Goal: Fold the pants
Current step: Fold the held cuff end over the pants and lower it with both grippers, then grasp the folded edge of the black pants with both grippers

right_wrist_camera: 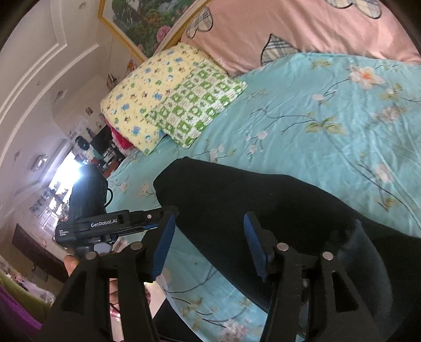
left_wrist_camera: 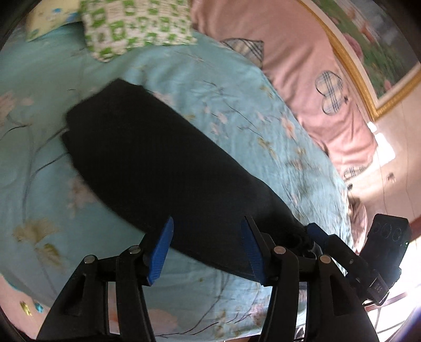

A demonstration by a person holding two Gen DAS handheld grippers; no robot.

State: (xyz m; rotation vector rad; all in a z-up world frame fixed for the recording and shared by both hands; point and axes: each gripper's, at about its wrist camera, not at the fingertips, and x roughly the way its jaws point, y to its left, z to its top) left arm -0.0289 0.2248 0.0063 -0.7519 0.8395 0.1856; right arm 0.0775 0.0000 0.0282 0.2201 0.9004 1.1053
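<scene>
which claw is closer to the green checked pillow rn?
Left, probably. The left claw hovers open over the black pants, with the green checked pillow ahead past them. The right claw sits to its right, the pillow further off ahead-left.

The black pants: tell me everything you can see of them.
The black pants are plain, dark, matte cloth with no visible pattern or detail. They lie as one long, narrow band on the teal floral bedspread, seemingly leg laid on leg, the far end squared off short of the green checked pillow. The left tool and right tool both stand open over the near part, gripping nothing. Whether the fingers touch the cloth is unclear.
</scene>
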